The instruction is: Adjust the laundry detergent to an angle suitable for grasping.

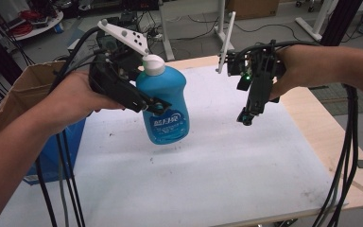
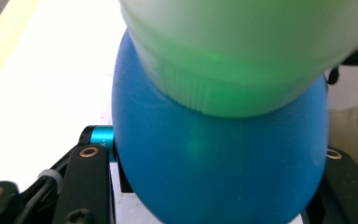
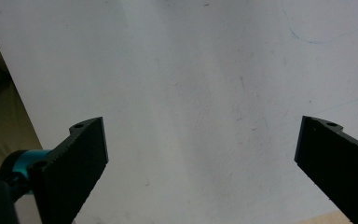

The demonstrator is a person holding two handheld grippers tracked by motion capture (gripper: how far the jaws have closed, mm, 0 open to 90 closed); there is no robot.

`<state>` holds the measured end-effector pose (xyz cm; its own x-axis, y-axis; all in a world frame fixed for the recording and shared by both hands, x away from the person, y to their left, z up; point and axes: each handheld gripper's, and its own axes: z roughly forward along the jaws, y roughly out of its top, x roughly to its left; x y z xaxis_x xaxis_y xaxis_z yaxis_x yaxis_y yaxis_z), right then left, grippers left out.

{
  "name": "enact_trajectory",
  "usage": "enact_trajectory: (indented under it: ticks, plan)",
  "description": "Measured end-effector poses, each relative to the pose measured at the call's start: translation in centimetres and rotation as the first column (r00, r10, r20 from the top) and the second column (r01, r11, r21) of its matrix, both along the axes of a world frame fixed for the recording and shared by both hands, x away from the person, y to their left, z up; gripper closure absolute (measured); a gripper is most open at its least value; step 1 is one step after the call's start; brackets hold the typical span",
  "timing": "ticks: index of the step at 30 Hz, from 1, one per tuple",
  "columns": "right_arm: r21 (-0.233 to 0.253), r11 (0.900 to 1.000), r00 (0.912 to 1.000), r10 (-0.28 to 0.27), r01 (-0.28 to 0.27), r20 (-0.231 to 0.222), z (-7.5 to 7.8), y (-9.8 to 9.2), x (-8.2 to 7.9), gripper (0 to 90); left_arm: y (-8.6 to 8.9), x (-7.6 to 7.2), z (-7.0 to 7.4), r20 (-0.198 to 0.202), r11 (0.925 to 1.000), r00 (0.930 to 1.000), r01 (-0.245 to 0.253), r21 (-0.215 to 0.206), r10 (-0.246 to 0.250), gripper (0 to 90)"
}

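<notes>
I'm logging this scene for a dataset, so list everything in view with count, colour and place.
Bottle: one, blue with a white cap, held above the table, tilted.
Table: one, white sheet over light wood, centre.
Cardboard box: one, brown, off the table's left edge.
Blue container: one, beside the box, partly hidden.
Desk frames: white legs on the floor behind.
Left gripper: black, shut on the bottle's upper body.
Right gripper: black, jaws apart, pointing down above the table.
Forearms: two, entering from both sides.
</notes>
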<state>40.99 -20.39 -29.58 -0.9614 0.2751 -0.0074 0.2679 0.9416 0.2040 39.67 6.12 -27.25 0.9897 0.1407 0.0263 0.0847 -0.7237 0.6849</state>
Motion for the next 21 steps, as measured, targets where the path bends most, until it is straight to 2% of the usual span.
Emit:
enact_trajectory:
  ticks: [2, 3, 6, 8, 10, 11, 13, 17, 18, 19, 21]
  plan:
    - [-0.002, 1.000, 1.0000, -0.002, 0.002, -0.001, 0.0, 0.0, 0.0, 1.6, 0.0, 0.0, 0.0, 0.000, 1.0000, 1.0000, 0.000, 0.000, 0.000, 44.0]
    - [-0.004, 1.000, 1.0000, -0.003, 0.003, 0.003, 0.0, 0.1, -0.1, 1.6, 0.1, 0.1, 0.1, -0.003, 0.9991, 0.9991, 0.042, 0.008, -0.042, 44.0]
    - [-0.001, 1.000, 1.0000, -0.006, 0.006, 0.006, 0.1, 0.1, -0.1, 1.6, 0.1, 0.1, 0.1, -0.004, 0.9979, 0.9979, 0.065, 0.008, -0.065, 44.0]
    - [0.004, 1.000, 0.9999, -0.004, 0.004, 0.009, 0.2, 0.1, 0.0, 1.6, 0.1, 0.2, 0.0, -0.007, 0.9945, 0.9946, 0.104, 0.009, -0.104, 44.0]
    - [0.002, 1.000, 0.9999, -0.008, 0.008, 0.009, 0.1, 0.1, 0.0, 1.6, 0.1, 0.1, -0.1, -0.009, 0.9935, 0.9935, 0.113, 0.008, -0.113, 44.0]
    - [0.001, 1.000, 0.9999, -0.012, 0.012, 0.008, 0.1, 0.1, 0.0, 1.6, 0.0, 0.2, -0.3, -0.009, 0.9902, 0.9901, 0.140, 0.005, -0.140, 44.0]
    - [-0.003, 1.000, 0.9999, -0.013, 0.013, 0.006, 0.1, 0.1, 0.1, 1.6, 0.0, 0.3, -0.4, -0.011, 0.9889, 0.9888, 0.149, 0.004, -0.149, 44.0]
    - [-0.004, 1.000, 0.9999, -0.013, 0.013, 0.004, 0.0, 0.1, 0.1, 1.6, -0.3, 0.4, -0.8, 0.006, 0.9796, 0.9797, 0.200, 0.015, -0.200, 44.0]
    - [-0.004, 1.000, 0.9999, -0.013, 0.013, 0.004, 0.0, 0.1, 0.1, 1.6, -0.3, 0.4, -0.8, 0.006, 0.9796, 0.9797, 0.200, 0.015, -0.200, 44.0]
    - [-0.008, 1.000, 0.9998, -0.022, 0.022, 0.002, -0.1, 0.2, 0.2, 1.6, -0.6, 0.4, -1.1, 0.008, 0.9728, 0.9731, 0.230, 0.027, -0.230, 44.0]
    - [-0.007, 1.000, 0.9999, -0.015, 0.016, 0.002, -0.2, 0.2, 0.3, 1.6, -0.7, 0.5, -1.4, 0.005, 0.9656, 0.9662, 0.257, 0.036, -0.258, 44.0]
